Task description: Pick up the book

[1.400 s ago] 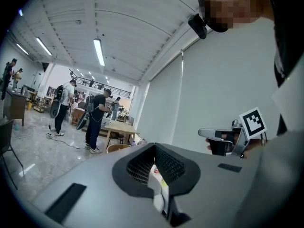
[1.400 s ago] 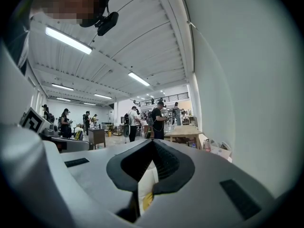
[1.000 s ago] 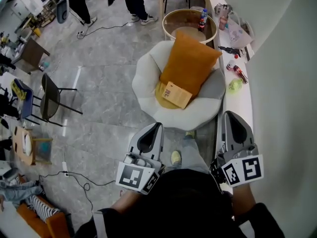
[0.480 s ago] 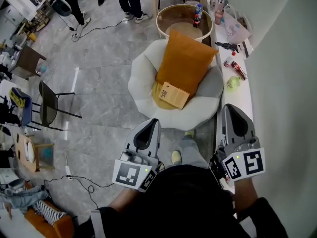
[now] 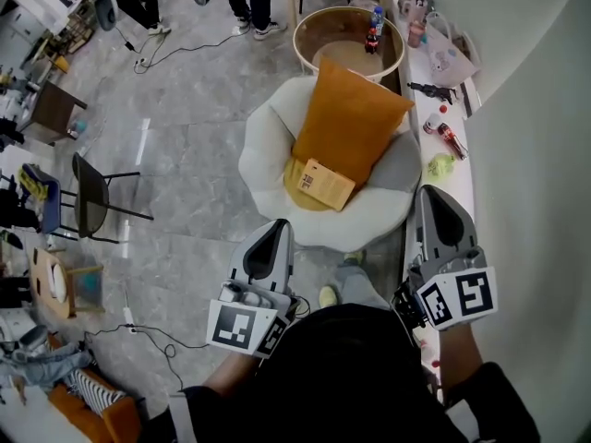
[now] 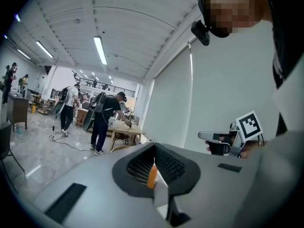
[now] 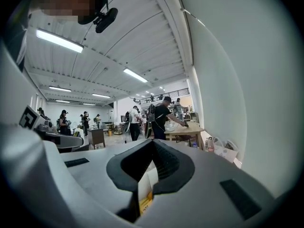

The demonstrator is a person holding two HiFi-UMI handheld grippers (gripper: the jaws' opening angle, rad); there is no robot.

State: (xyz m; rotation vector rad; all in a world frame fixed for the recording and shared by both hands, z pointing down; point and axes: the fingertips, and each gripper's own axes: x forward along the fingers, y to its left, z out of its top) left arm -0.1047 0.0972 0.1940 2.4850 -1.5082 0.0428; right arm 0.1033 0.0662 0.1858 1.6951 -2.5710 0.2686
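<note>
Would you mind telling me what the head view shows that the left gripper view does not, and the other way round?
Only the head view shows the book, lying untouched in front of the orange cushion on the white chair, with the round table beyond it. Only the left gripper view shows the ceiling lights and the people at full length. Both views show the left claw, shut and empty, and the right claw.

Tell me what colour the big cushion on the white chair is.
Orange. The cushion shows best in the head view.
</note>
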